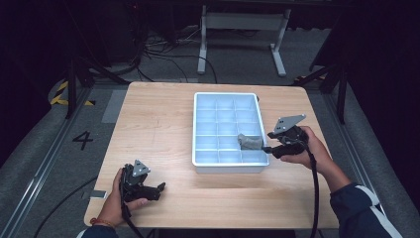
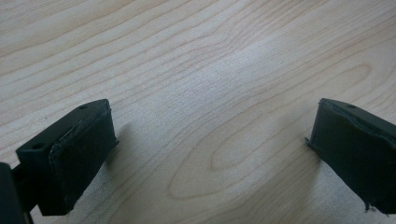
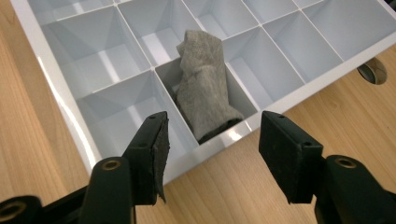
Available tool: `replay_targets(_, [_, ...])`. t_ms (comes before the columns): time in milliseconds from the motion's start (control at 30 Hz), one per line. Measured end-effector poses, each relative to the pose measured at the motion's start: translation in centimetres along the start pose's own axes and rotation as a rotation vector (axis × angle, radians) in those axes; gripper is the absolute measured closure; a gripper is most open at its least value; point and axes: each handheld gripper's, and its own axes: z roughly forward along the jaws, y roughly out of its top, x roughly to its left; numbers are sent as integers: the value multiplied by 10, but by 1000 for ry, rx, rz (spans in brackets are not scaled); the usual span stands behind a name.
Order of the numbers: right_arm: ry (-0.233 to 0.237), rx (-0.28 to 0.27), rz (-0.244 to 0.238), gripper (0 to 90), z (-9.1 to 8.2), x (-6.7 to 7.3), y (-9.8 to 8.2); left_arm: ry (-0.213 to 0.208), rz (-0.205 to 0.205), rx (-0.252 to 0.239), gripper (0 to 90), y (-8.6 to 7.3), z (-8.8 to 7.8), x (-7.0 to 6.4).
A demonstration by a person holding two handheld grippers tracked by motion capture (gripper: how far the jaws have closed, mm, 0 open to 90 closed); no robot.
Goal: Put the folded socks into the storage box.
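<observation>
The worktop [image 1: 163,124] carries a white tray [image 1: 199,130] of compartments toward its right side. A grey cloth [image 3: 201,88] sits bunched in a compartment along the tray's right wall, second from the near corner, one end poking above the rim. The right tongs [image 3: 212,140] hover just outside that wall, released, jaws parted about halfway, touching nothing, the cloth beyond their tips. The left tongs [image 2: 208,149] rest near the worktop's near left corner, spread wide over bare wood, holding nothing.
</observation>
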Motion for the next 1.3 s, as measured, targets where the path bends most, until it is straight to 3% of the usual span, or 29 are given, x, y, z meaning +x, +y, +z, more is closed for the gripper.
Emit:
replay_targets(433, [-14, -14, 7, 422, -22, 4, -33, 1, 0, 0, 5, 0, 0, 0])
replay_targets(900, [-50, 22, -5, 404, -27, 7, -70, 2, -3, 3, 5, 0, 0, 0])
replay_targets(1100, [-54, 27, 18, 398, -28, 8, -85, 2, -3, 1, 5, 0, 0, 0])
replay_targets(1300, [-62, 43, 12, 386, -26, 16, -103, 1, -4, 1, 5, 0, 0, 0])
